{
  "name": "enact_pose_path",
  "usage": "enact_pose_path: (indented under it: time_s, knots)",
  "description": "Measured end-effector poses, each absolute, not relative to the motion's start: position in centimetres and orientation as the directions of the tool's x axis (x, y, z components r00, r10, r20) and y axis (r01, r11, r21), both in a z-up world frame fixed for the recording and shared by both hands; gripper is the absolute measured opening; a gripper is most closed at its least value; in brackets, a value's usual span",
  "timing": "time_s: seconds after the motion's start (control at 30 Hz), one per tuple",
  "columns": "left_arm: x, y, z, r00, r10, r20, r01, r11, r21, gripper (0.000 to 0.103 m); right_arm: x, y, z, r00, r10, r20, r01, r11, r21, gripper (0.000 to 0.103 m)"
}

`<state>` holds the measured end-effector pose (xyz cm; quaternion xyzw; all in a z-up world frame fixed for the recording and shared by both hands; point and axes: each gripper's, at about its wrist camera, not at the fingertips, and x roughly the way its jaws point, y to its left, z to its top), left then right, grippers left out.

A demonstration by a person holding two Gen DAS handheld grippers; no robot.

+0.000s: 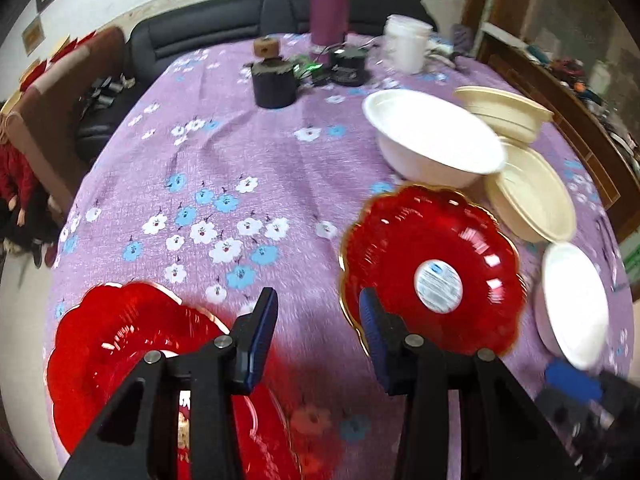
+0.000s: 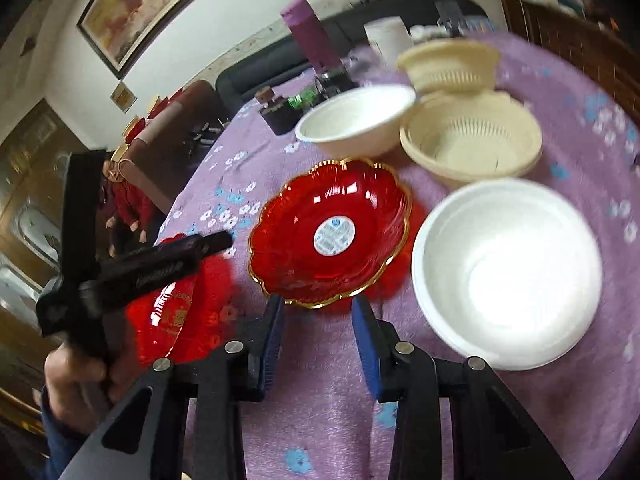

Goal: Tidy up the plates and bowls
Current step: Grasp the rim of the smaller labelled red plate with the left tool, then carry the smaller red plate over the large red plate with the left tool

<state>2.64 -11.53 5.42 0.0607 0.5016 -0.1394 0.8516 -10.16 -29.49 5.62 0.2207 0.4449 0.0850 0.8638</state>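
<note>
The red plate with the round label (image 1: 432,268) lies flat on the purple flowered tablecloth (image 1: 224,160), just beyond both pairs of fingers. A second red plate (image 1: 120,356) lies near the table's edge on the left; the left wrist view shows it partly under the left gripper's arms, while the right wrist view shows gold lettering on it.

The left gripper (image 1: 318,320) hangs over bare cloth between the two plates, its fingers partly apart with nothing between them. The right gripper (image 2: 318,320) stands just short of the labelled plate's rim, fingers also partly apart and empty.

Behind the labelled plate sit a white bowl (image 1: 436,136) and two cream slotted baskets (image 2: 472,144) – only the right wrist view shows their slots. Another white bowl (image 2: 506,272) lies beside the plate on the right; the right view looks into it.

Only the right view shows a hand (image 2: 78,384) gripping the left tool's handle. Farther back stand a purple flask (image 1: 330,0), a white cup (image 1: 404,42) and a dark jar (image 1: 274,84).
</note>
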Motion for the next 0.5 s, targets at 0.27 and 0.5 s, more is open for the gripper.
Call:
enact_pose_path:
  time_s: [0.27, 0.5]
  knots:
    - [6.8, -13.6, 3.7, 0.397, -0.182, -0.899, 0.299, 0.952, -0.061, 0.037, -8.8, -29.5, 3.4, 0.555, 0.355, -0.752, 0.128, 0.857, 0.499, 0.038]
    - [8.1, -15.6, 2.3, 0.362, -0.203, -0.910, 0.333, 0.940, -0.077, 0.022, -7.3, -29.2, 2.7, 0.552, 0.303, -0.777, 0.156, 0.878, 0.453, 0.037]
